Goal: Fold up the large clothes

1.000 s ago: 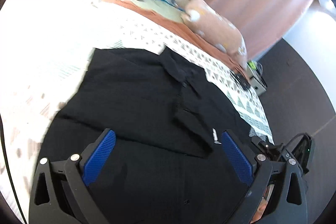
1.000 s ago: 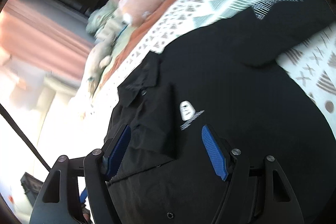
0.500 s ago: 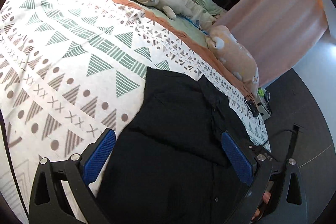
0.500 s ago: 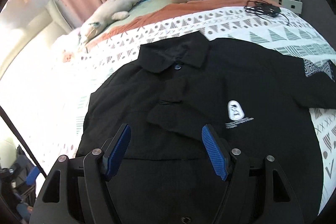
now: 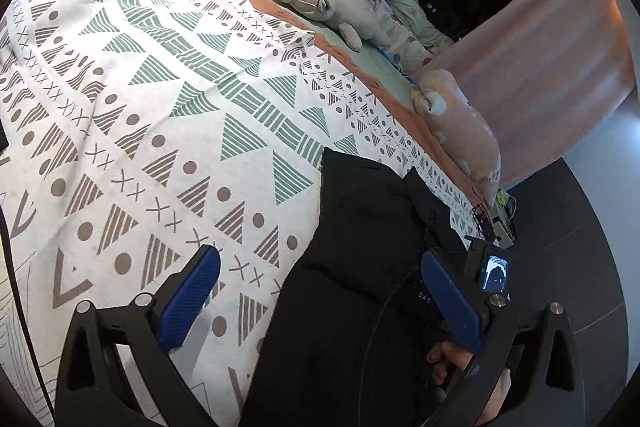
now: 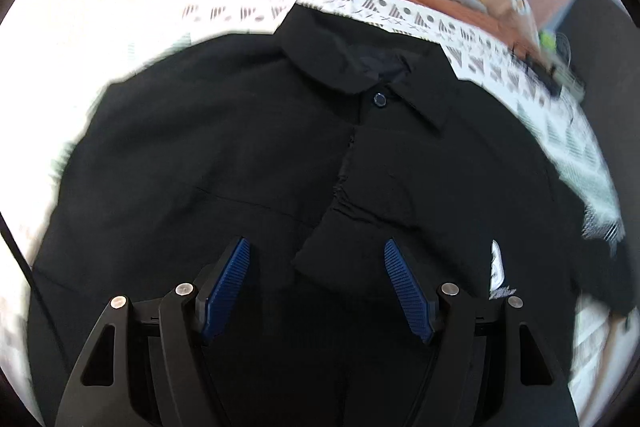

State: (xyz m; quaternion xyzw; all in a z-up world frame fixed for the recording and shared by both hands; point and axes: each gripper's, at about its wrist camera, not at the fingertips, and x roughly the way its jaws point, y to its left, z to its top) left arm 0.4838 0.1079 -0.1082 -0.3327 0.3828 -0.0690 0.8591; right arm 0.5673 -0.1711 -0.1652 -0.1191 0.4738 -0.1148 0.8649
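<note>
Since the earlier frame both views have swung: the L wrist view has slid off the black shirt (image 5: pixel 360 267) toward the patterned bedspread (image 5: pixel 160 107), and the R wrist view has rolled level, now facing the collar (image 6: pixel 360 75) square-on. L gripper (image 5: pixel 320 303) hangs w/ fingers wide apart, nothing between the pads; one blue pad over the bedspread, the other over the shirt's edge. R gripper (image 6: pixel 318 287) also has fingers well apart, nothing clamped, above the shirt front near the placket. Shirt lies flat, front up, on the bed, collar toward the far side, top button (image 6: pixel 379 100) done, white chest logo (image 6: pixel 497 267) just beside the R pad. Two plush toys (image 5: pixel 352 15) & a pink one (image 5: pixel 460 123) lie along the far edge of the bed by the pink curtains (image 5: pixel 540 67). R view is motion-blurred at the rim.
</note>
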